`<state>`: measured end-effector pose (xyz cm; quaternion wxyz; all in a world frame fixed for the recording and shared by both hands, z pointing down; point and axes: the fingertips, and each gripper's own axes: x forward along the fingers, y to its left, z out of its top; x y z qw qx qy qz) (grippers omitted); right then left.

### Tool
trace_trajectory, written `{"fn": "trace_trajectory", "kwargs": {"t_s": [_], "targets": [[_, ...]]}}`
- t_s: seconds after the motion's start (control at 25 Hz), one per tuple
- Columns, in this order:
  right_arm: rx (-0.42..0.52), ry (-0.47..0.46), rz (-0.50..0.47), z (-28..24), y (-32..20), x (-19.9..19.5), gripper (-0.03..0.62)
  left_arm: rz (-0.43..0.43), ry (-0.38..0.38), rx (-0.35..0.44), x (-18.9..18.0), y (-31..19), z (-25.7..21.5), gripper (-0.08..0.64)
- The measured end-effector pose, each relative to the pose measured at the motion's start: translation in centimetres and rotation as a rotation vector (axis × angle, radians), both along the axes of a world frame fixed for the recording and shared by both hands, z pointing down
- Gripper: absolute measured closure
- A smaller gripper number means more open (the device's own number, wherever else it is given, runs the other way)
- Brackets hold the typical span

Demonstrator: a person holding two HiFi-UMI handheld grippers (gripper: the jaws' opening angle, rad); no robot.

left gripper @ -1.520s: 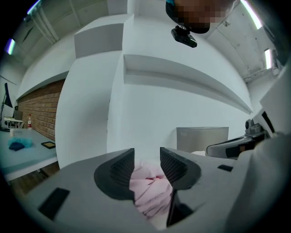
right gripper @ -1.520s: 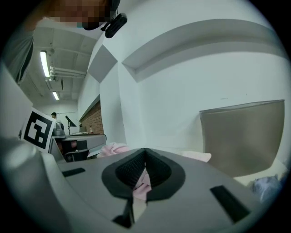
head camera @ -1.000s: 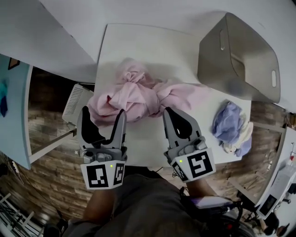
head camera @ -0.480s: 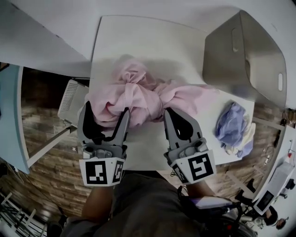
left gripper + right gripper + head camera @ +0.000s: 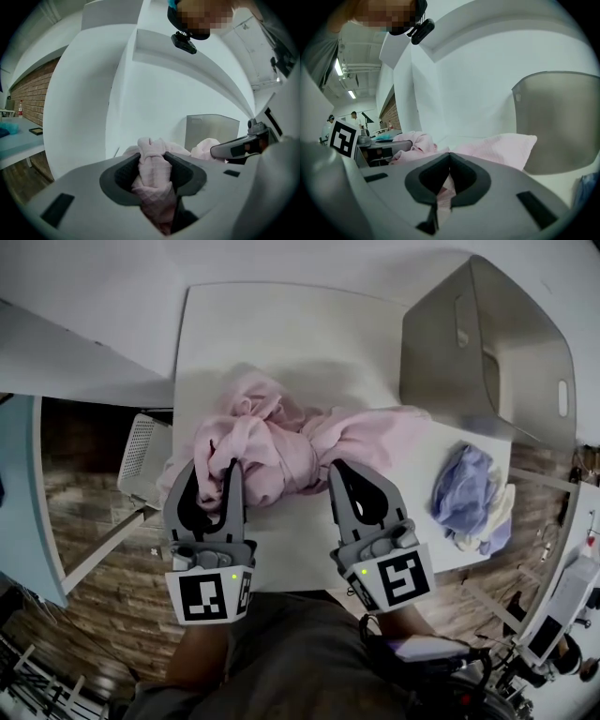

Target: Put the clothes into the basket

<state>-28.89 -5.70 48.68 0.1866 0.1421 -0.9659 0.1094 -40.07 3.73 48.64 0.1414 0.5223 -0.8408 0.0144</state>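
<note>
Pink garment [image 5: 272, 442], left claw [image 5: 217, 468] just closed on it, right claw [image 5: 333, 468] pinching its edge, both near-level

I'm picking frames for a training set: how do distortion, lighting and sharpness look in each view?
Head view: fisheye bends the table edges; dim light, soft shadow beyond the pink garment. Left gripper view: black round vignette, bowed walls, the garment sharp up close. Right gripper view: same vignette, the basket bulges, bright ceiling strips at left.

Right claw [image 5: 449, 158] clamped on a fold of pink garment [image 5: 501, 149], grey basket [image 5: 562, 122] beyond at right
</note>
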Motion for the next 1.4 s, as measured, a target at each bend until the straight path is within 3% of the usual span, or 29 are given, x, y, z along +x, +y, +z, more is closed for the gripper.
{"fn": "trace_trajectory", "kwargs": {"t_s": [0.24, 0.44, 0.84, 1.2, 1.4], "targets": [[0.015, -0.014, 0.019, -1.2, -0.7, -0.3, 0.587, 0.022, -0.039, -0.003, 0.0, -0.5, -0.3, 0.462], [0.038, -0.030, 0.040, -2.5, -1.0, 0.5, 0.588, 0.052, -0.060, 0.008, 0.5, -1.0, -0.5, 0.483], [0.094, -0.087, 0.076, -6.1, -1.1, 3.0, 0.587, 0.081, -0.093, 0.029, 1.7, -1.0, -1.8, 0.491], [0.111, -0.109, 0.043, -7.9, -1.8, 5.3, 0.587, 0.070, -0.121, 0.074, 4.2, -1.9, -5.6, 0.494], [0.125, -0.184, 0.018, -10.1, -2.3, 6.7, 0.586, 0.064, -0.136, 0.089, 6.2, -2.7, -8.1, 0.494]]}}
